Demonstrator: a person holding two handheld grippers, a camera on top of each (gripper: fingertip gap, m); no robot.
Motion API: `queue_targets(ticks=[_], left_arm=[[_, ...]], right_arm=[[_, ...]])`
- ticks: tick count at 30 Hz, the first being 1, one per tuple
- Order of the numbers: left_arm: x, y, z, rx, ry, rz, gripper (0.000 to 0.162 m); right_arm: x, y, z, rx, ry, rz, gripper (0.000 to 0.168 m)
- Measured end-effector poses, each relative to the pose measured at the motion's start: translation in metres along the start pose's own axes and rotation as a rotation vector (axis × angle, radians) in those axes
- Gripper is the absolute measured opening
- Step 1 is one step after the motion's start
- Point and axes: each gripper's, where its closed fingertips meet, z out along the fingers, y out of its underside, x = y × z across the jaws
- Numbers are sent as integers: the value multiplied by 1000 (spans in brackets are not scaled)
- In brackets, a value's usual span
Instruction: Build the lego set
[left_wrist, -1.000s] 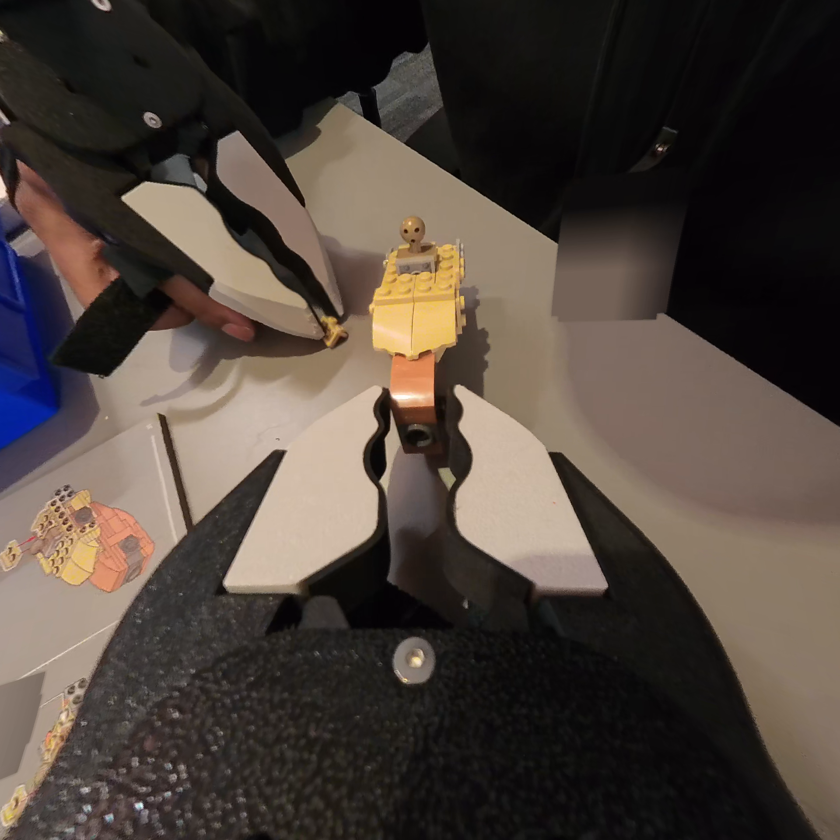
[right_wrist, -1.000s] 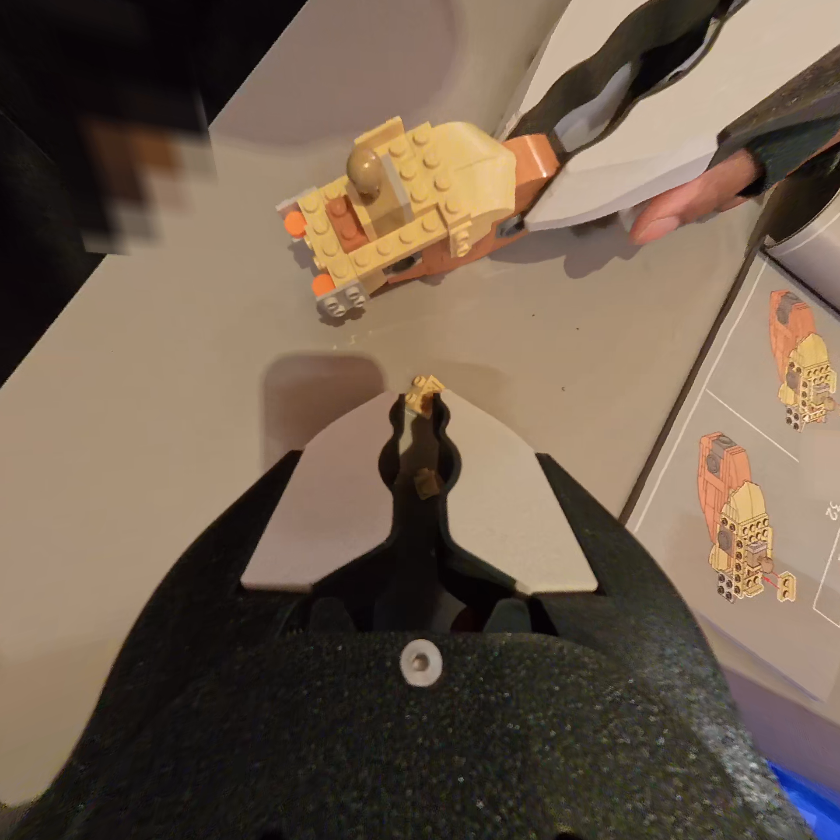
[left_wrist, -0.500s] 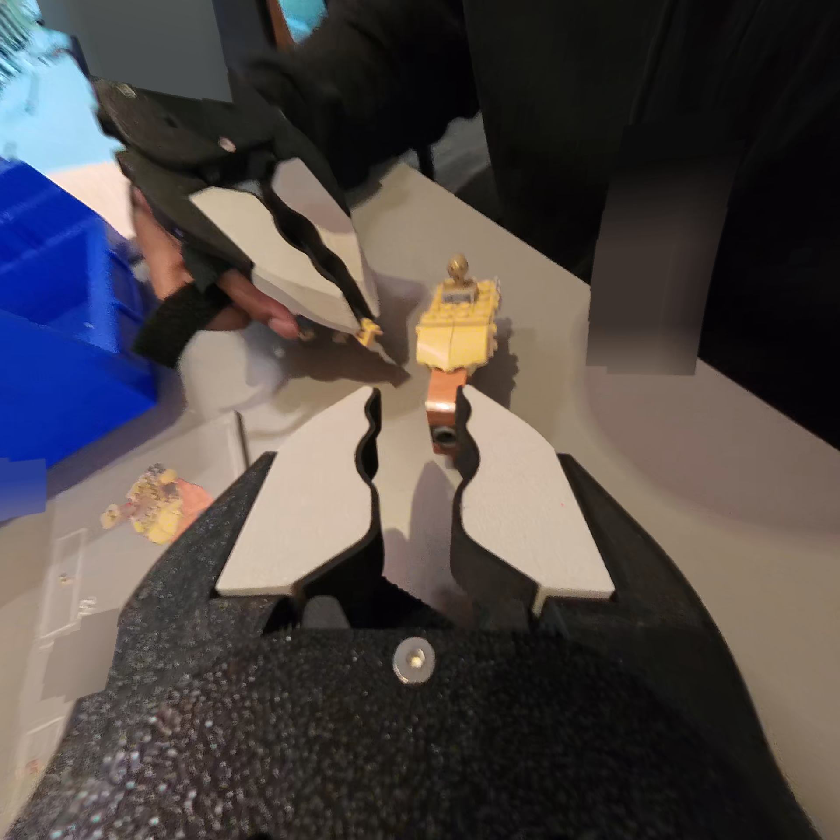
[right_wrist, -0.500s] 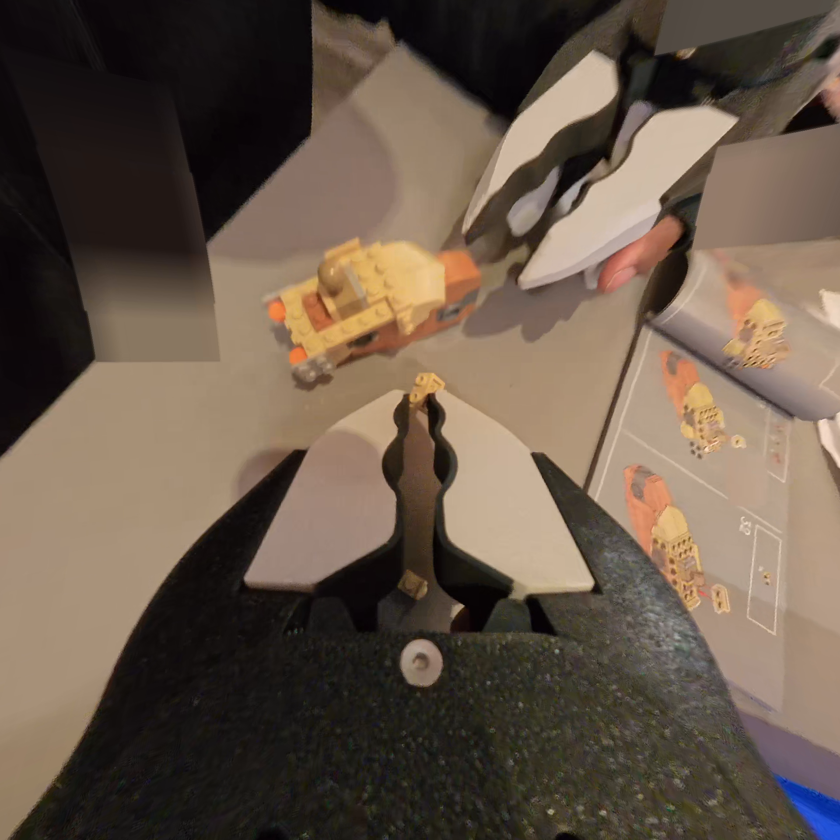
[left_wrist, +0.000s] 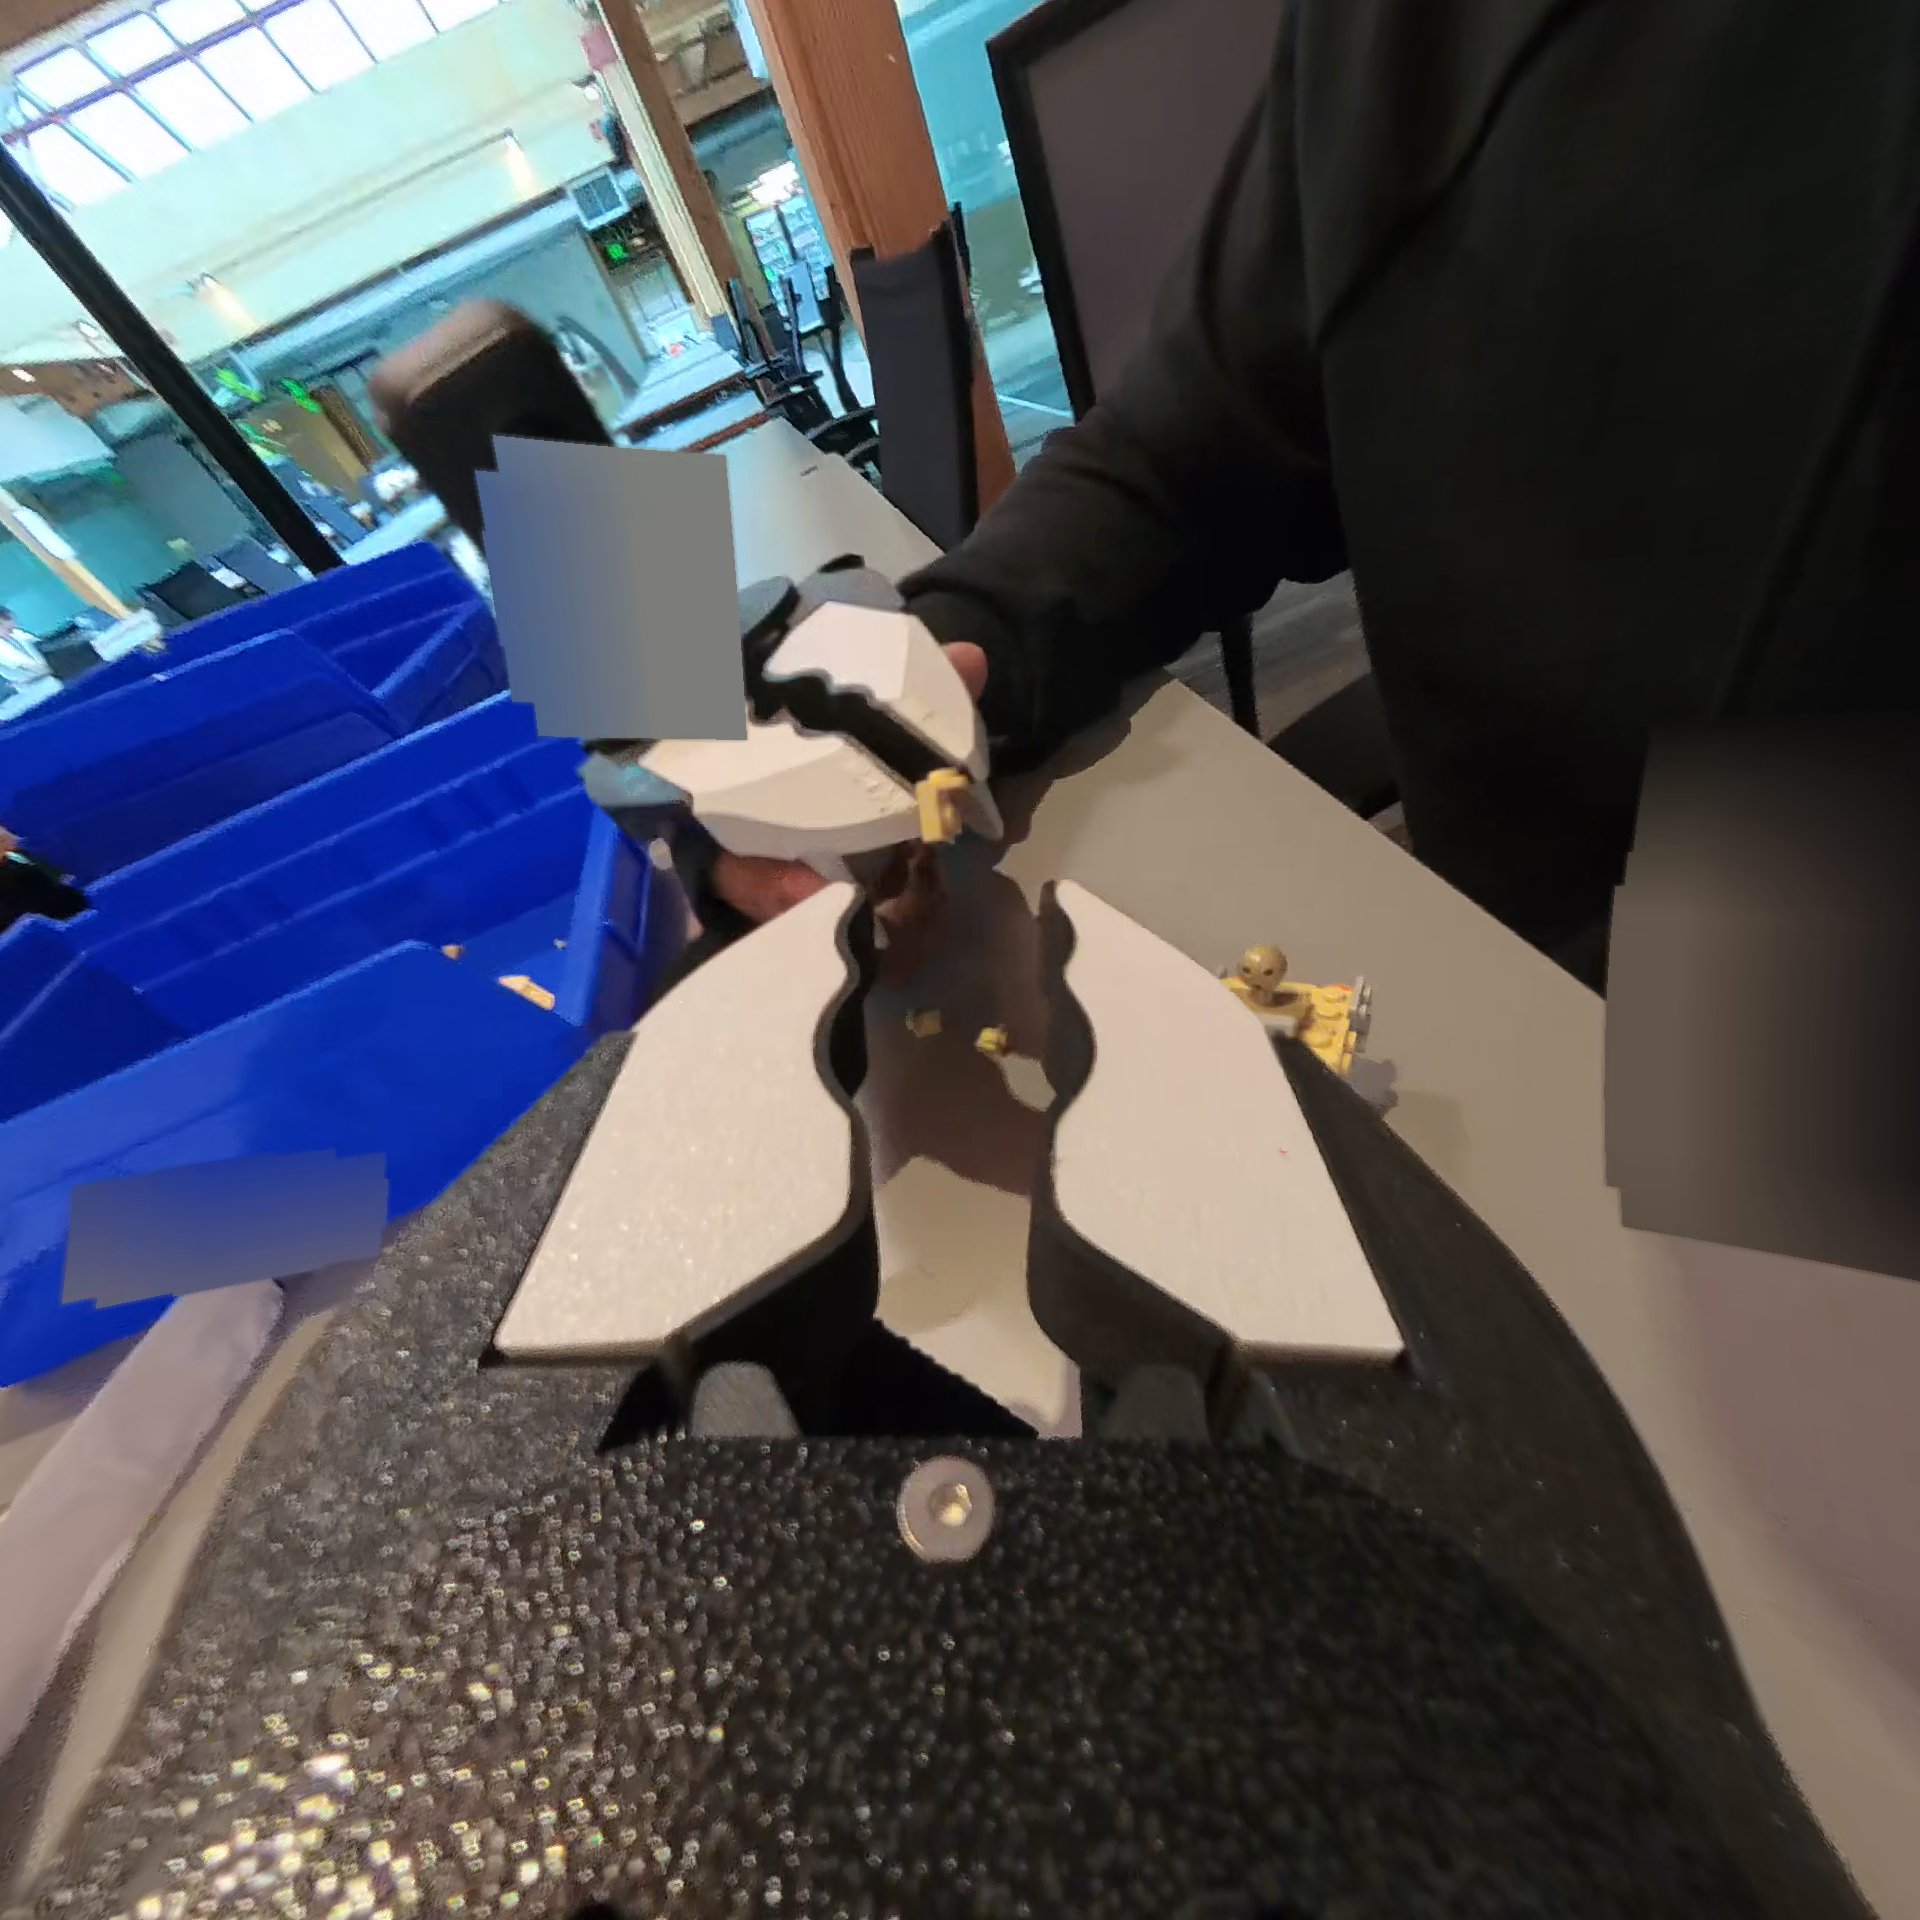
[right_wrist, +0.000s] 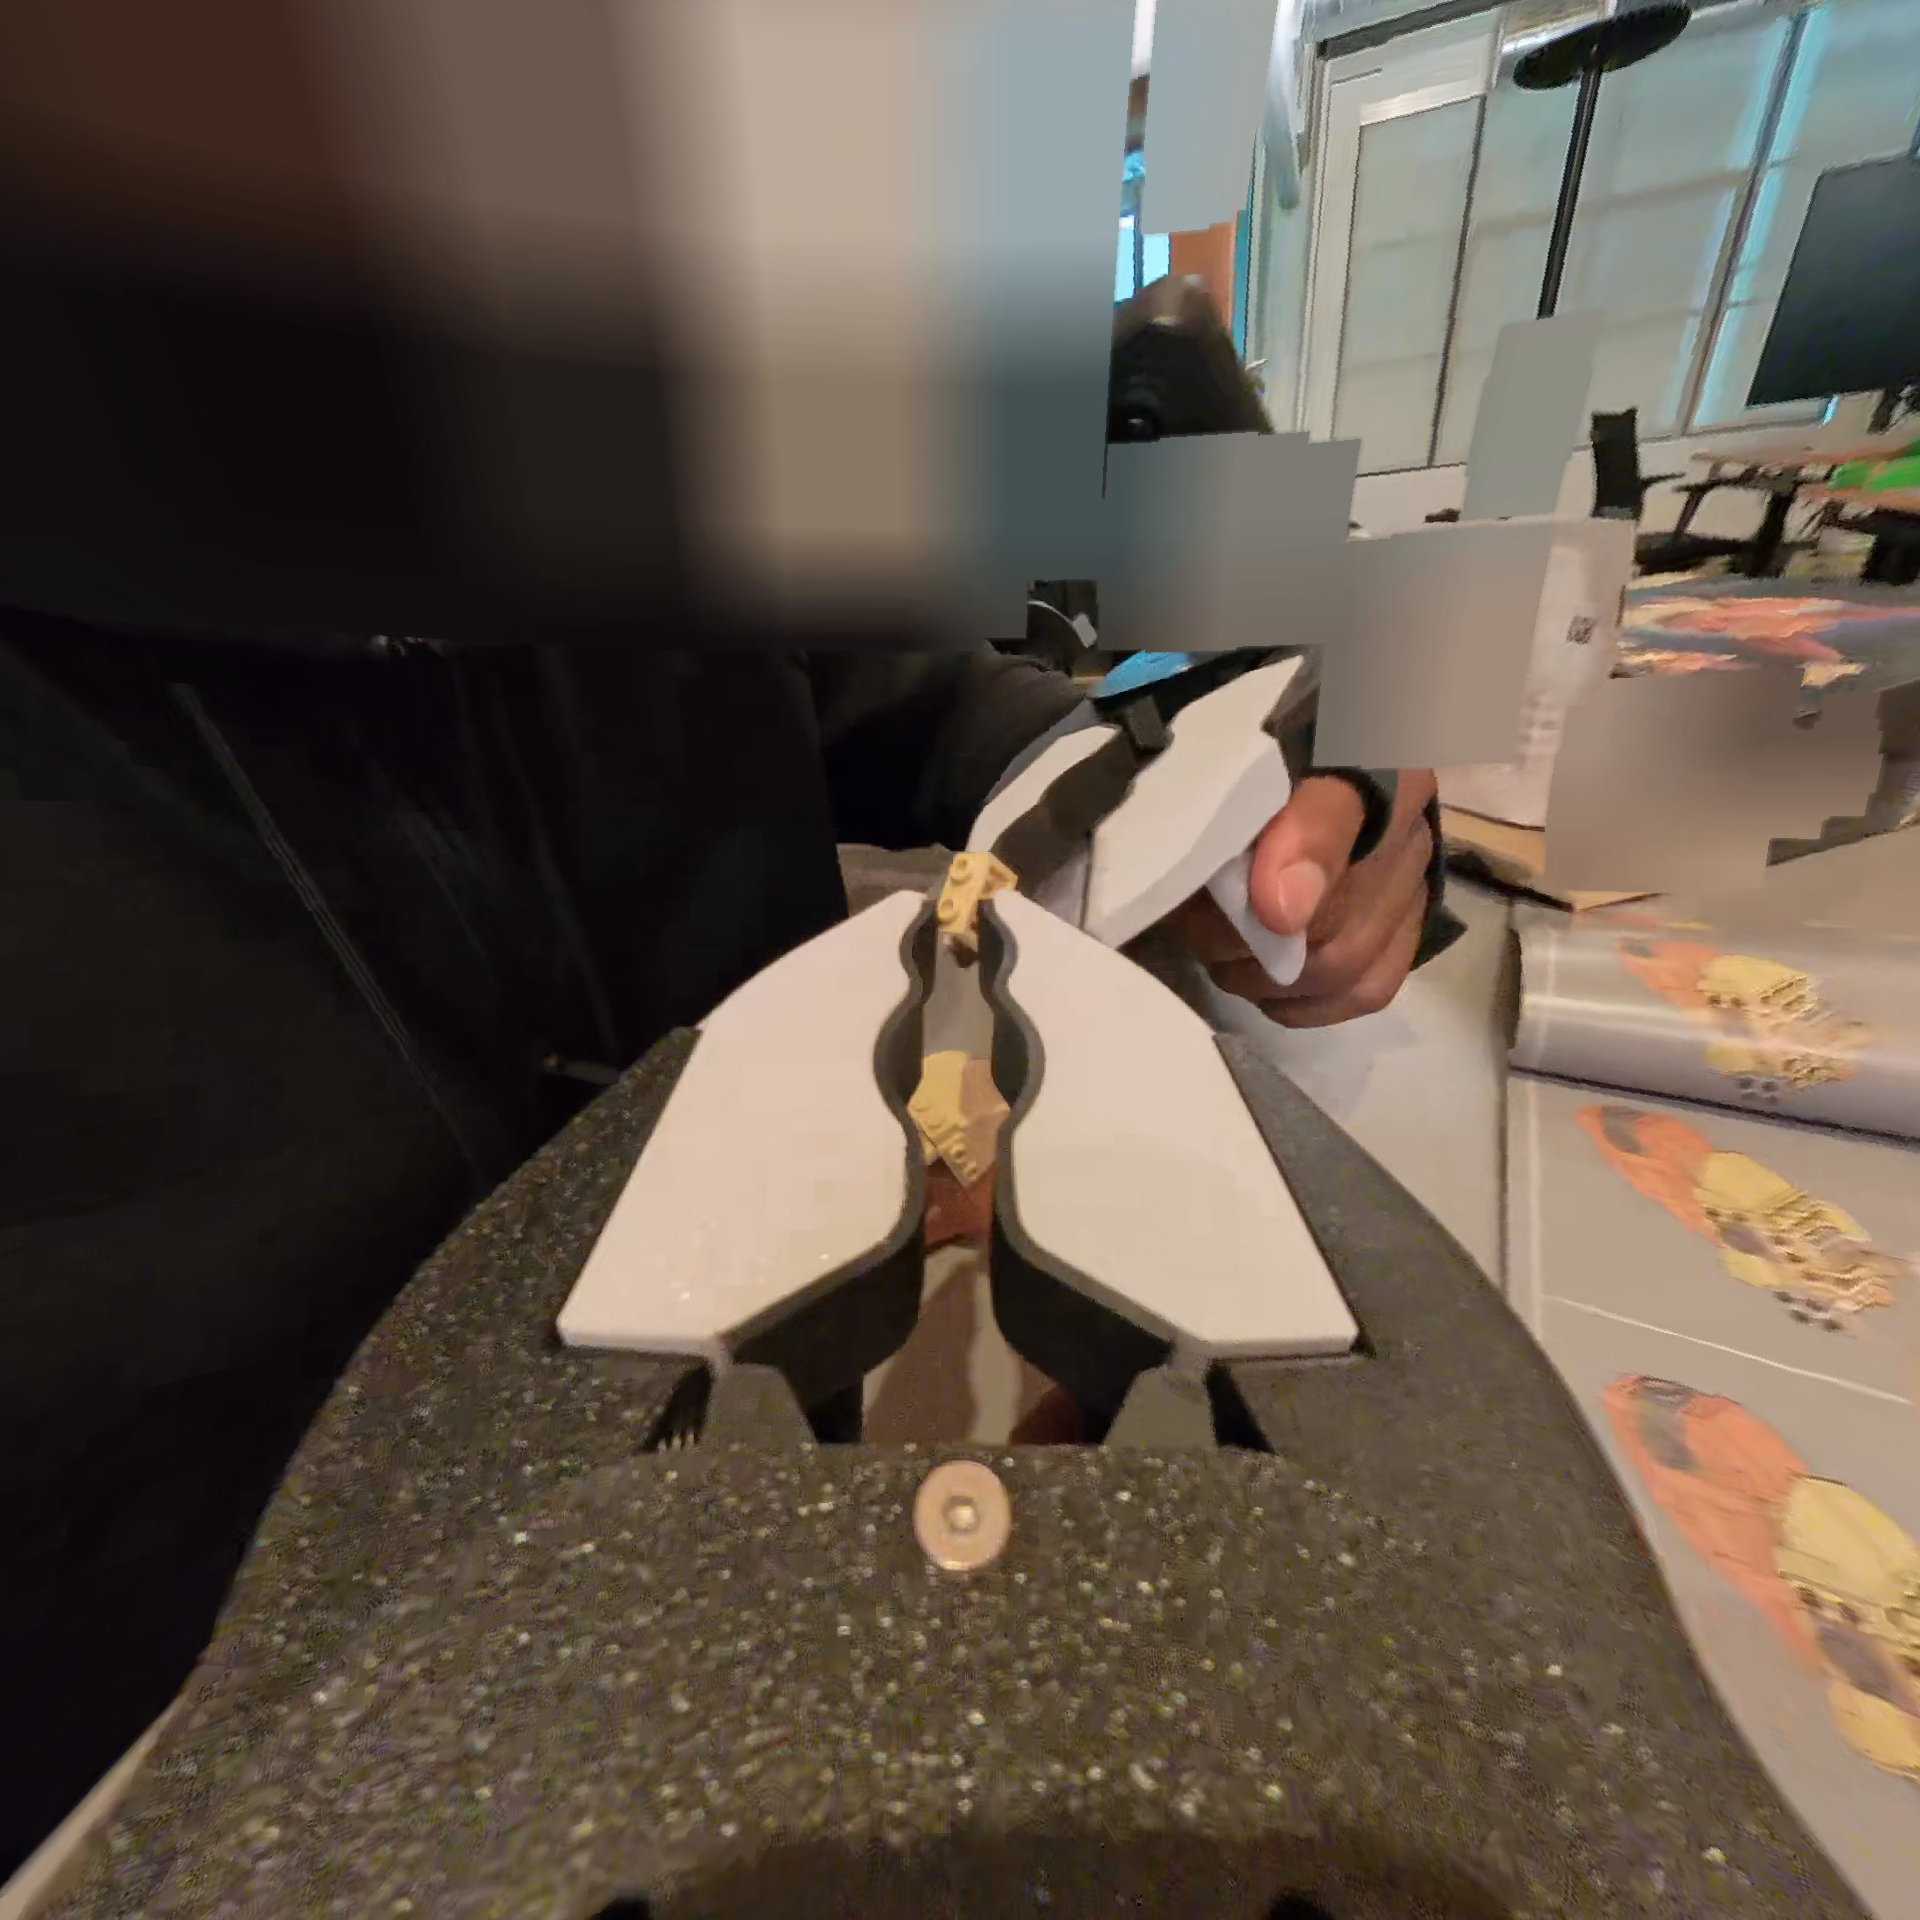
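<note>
My right gripper (right_wrist: 961, 920) is shut on a small tan lego piece (right_wrist: 974, 897) at its fingertips, held up in the air. The left wrist view shows it too, the right gripper (left_wrist: 971, 795) pinching the tan piece (left_wrist: 940, 808). My left gripper (left_wrist: 951, 899) is open and empty, raised just below and in front of the right one. The tan and brown lego model (left_wrist: 1304, 1003) sits on the grey table (left_wrist: 1195, 831), half hidden behind my left gripper's right finger. In the right wrist view the model (right_wrist: 951, 1127) shows through the finger gap, and the left gripper (right_wrist: 1044, 883) is just beyond the piece.
Blue bins (left_wrist: 260, 935) stand at the left of the table. Two small tan pieces (left_wrist: 925, 1023) lie on the table under the grippers. The open instruction booklet (right_wrist: 1714, 1195) lies at the right. A person in black (left_wrist: 1558, 416) stands at the far table edge. My left and right fingertips are right by each other.
My left gripper has let go of the model's brown end, opened and lifted. My right gripper has lifted the tan piece off the table. Both cameras now tilt upward.
</note>
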Motion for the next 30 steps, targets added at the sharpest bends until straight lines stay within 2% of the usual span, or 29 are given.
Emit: queue_targets(ticks=[5, 10, 18, 22, 27, 30], left_arm=[[-9, -1, 2, -13, -126, 164, 28], [-27, -7, -1, -29, -304, 273, 28], [-57, -16, -10, 6, -571, 109, 25], [-69, -13, -16, -8, -687, 35, 26], [-70, -9, -16, -30, -718, 22, 25], [-71, -11, -17, -25, -734, 45, 19]], right_arm=[[6, -3, 0, 47, -28, 194, 7], [11, -13, 2, 120, -13, 283, 7], [44, -40, -17, 427, 87, 522, 7], [52, -35, -18, 446, 114, 556, 7], [55, -36, -19, 488, 124, 583, 7], [55, -35, -18, 490, 128, 593, 7]])
